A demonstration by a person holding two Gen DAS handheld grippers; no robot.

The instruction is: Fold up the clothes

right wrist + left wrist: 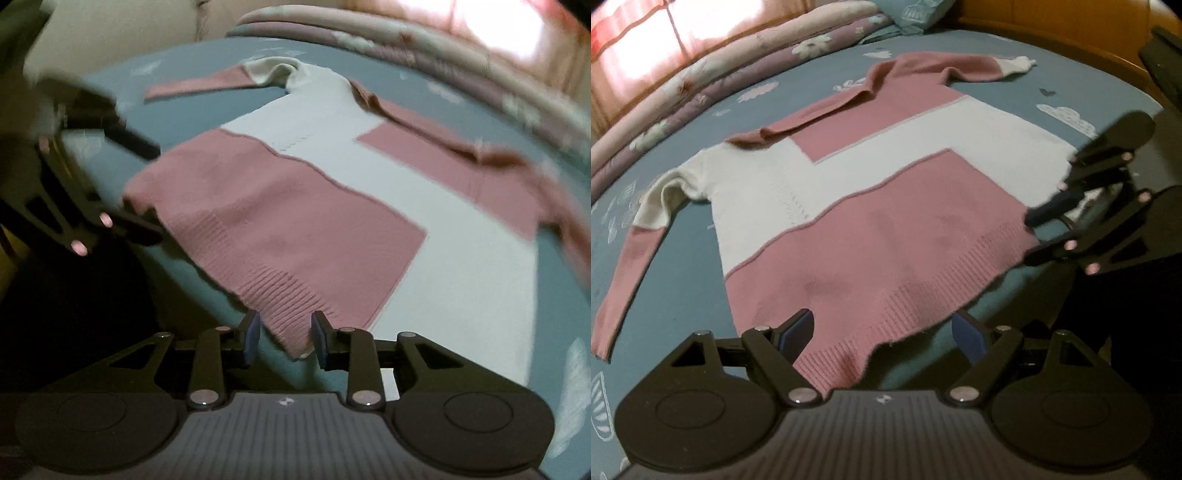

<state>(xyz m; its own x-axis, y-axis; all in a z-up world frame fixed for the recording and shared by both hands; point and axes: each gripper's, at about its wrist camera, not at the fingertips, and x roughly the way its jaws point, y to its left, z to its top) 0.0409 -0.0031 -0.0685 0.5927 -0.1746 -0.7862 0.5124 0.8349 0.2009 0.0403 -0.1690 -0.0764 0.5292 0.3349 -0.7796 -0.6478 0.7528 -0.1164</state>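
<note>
- The left tongs [882, 334] stand wide apart at the sweater's [871, 206] ribbed hem, with the pink hem edge lying between the two blue pads [798, 328]; neither pad presses on the knit.
- The right tongs [284, 338] stand narrower, at the other corner of the same hem. A small tip of the hem corner hangs between their pads [251, 336], and a gap shows on either side of it, so nothing is clamped.
- From the left wrist view, the right tongs [1039, 236] appear at the sweater's right hem corner, blurred, their dark fingertips just at the edge of the knit.
- From the right wrist view, the left tongs [147, 192] appear at the sweater's [295, 206] far hem corner, one finger over the pink panel's edge and one just below it.
- The sweater, pink and white in blocks, lies spread flat on the bed [665, 280], hem toward both tongs and collar away.
- Its two sleeves stretch outward from the body on the blue sheet.
- A folded floral quilt [713, 92] lies beyond the sweater's collar.
</note>
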